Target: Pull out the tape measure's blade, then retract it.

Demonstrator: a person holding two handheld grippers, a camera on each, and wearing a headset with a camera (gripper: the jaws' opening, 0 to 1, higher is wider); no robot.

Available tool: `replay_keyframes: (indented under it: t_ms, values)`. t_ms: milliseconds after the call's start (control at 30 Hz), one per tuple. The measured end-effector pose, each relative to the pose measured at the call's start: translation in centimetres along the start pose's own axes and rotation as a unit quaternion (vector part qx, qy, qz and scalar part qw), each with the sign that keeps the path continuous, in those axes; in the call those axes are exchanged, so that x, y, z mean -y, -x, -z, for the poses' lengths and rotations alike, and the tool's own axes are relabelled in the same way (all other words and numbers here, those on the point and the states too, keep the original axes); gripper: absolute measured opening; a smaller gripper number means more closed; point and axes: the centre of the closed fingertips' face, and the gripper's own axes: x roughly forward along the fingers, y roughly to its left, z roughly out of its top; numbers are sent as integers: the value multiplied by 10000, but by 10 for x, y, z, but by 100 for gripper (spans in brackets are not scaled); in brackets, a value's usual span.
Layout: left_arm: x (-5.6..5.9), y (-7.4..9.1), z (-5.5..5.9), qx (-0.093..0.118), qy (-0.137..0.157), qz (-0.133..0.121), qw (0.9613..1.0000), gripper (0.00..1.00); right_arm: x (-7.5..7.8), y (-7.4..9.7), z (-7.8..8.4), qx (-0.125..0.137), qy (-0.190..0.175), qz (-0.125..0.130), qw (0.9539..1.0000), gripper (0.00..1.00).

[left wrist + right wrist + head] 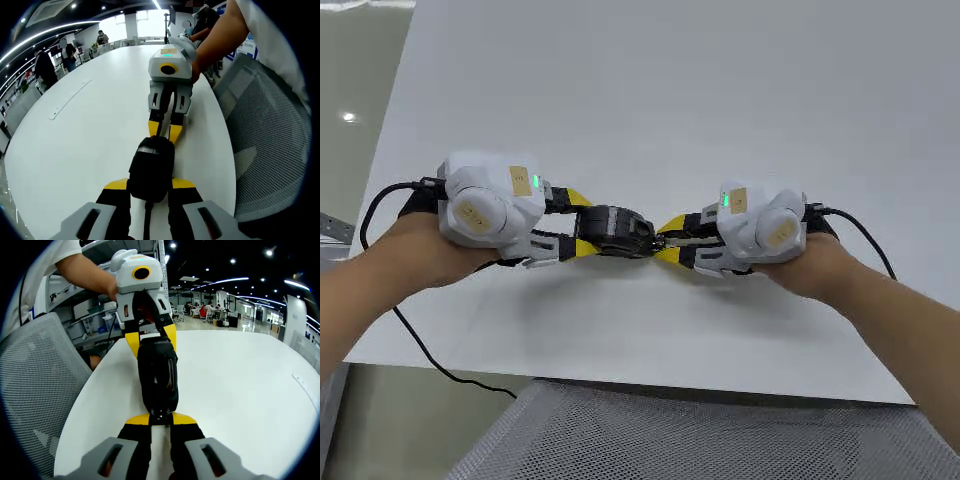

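Observation:
A black tape measure is held just above the white table, between the two grippers. My left gripper is shut on its case, with the yellow fingertips pressing on both sides of the tape measure. From the opposite side my right gripper meets the case's end. In the right gripper view the right gripper is shut on the blade tip at the near end of the tape measure. No length of blade shows outside the case.
A grey mesh chair stands below the table's near edge. A black cable trails from the left gripper over that edge. A thin pale strip lies on the table farther off. People stand in the room behind.

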Motion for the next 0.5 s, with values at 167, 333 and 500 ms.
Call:
replay_keyframes:
  t_ms: [167,333,500]
  values:
    - [0,0,0,-12,-61,14,10000,25,1,5,0,4,44,44,10000,11]
    - [0,2,2,-18,-44,-21,10000,25,3,15,1,-9,90,70,9999,11]
    - [0,1,1,-16,-33,-22,10000,25,3,30,9,-70,109,109,9999,11]
